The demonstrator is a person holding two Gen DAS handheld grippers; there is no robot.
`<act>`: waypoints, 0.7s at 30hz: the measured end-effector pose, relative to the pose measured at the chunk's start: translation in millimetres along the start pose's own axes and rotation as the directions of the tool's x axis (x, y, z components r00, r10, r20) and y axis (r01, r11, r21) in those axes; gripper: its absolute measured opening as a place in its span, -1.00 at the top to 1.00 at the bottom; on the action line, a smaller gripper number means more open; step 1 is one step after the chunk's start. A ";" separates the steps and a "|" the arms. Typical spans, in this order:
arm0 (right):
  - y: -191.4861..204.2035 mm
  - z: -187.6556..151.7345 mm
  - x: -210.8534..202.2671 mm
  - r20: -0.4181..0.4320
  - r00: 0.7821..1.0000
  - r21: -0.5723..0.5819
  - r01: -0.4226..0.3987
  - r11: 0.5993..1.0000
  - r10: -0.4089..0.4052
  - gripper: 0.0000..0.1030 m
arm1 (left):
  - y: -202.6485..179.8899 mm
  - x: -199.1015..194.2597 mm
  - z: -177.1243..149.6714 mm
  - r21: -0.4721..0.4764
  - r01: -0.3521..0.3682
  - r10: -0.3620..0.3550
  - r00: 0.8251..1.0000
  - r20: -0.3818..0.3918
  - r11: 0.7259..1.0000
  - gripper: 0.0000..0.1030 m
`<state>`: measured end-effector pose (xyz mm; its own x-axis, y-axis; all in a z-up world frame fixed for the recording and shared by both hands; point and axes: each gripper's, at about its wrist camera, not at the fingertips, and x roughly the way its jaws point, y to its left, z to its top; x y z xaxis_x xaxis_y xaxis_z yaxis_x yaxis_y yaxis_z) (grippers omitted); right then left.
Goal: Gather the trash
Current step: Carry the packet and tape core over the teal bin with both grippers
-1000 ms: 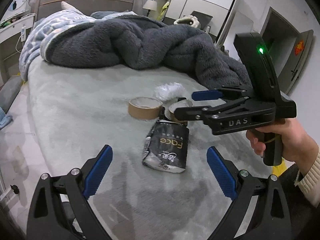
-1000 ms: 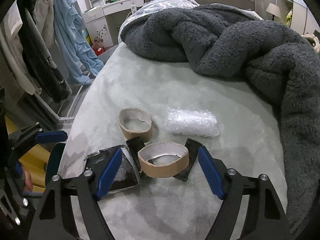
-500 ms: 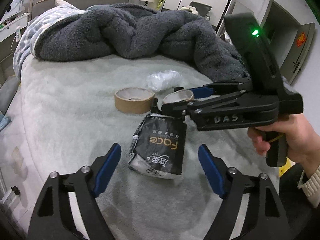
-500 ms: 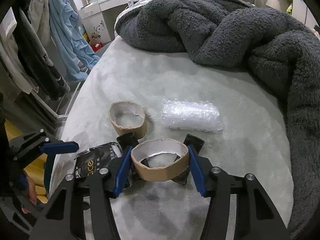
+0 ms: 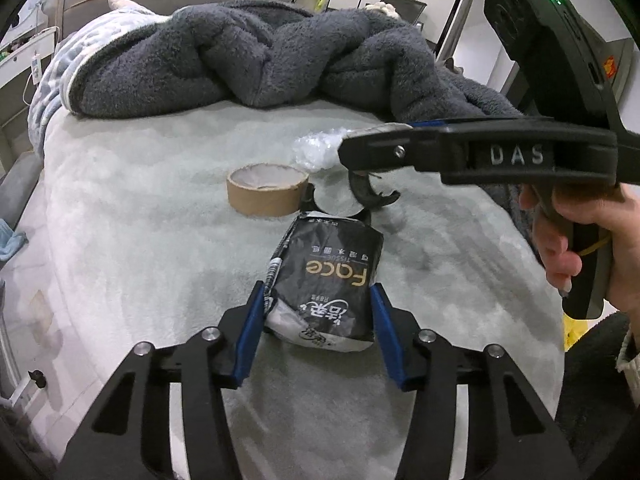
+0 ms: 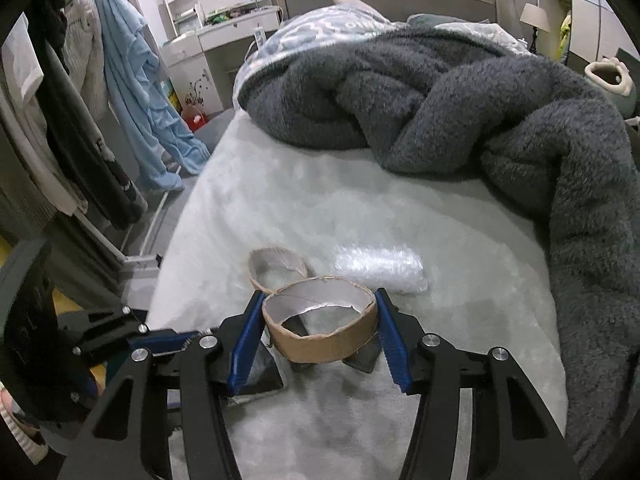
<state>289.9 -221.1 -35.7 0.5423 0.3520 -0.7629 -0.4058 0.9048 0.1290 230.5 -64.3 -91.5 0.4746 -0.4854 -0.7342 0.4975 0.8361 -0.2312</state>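
Observation:
A black "Face" tissue pack [image 5: 326,280] lies on the grey-green bed. My left gripper [image 5: 316,320] is shut on its near end, blue pads against both sides. My right gripper [image 6: 318,332] is shut on an empty cardboard tape ring [image 6: 320,328] and holds it above the bed; in the left wrist view the right gripper [image 5: 460,152] crosses from the right. A second cardboard tape ring [image 5: 266,188] [image 6: 276,270] and a clear crumpled plastic wrap [image 6: 380,268] [image 5: 316,148] lie just beyond. A black curved scrap [image 5: 372,196] lies under the lifted ring.
A dark grey fluffy blanket [image 5: 248,60] is heaped across the far half of the bed and down the right side [image 6: 592,220]. The bed's left edge [image 6: 176,240] drops to the floor by hanging clothes [image 6: 132,80]. A dresser [image 6: 224,36] stands behind.
My left gripper moved forward and shut on the tissue pack. My right gripper shut on the cardboard ring and lifted it off the bed.

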 end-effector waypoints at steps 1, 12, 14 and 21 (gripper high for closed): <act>2.5 2.2 -3.1 0.008 1.000 0.004 -0.006 1.000 0.006 -0.07 | -0.7 -2.3 0.4 0.001 -0.001 0.001 1.000 0.004 1.000 -0.04; 44.6 8.5 -20.7 0.059 0.995 -0.009 -0.080 0.997 0.080 -0.07 | 13.8 -67.3 -4.8 -0.115 -0.075 0.085 0.993 0.083 0.990 -0.04; 49.8 7.3 -21.6 0.059 0.994 -0.016 -0.096 0.995 0.097 -0.07 | 17.1 -74.2 -6.6 -0.130 -0.093 0.104 0.991 0.081 0.987 -0.04; 66.6 9.6 -21.5 0.060 0.987 -0.018 -0.150 0.988 0.151 -0.07 | 44.5 -93.1 -22.6 -0.190 -0.188 0.195 0.980 0.021 0.964 -0.04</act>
<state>258.2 -166.0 -4.7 0.5181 0.4985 -0.6950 -0.4956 0.8373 0.2310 192.1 23.8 -47.9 0.5781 -0.3180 -0.7514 0.2523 0.9455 -0.2060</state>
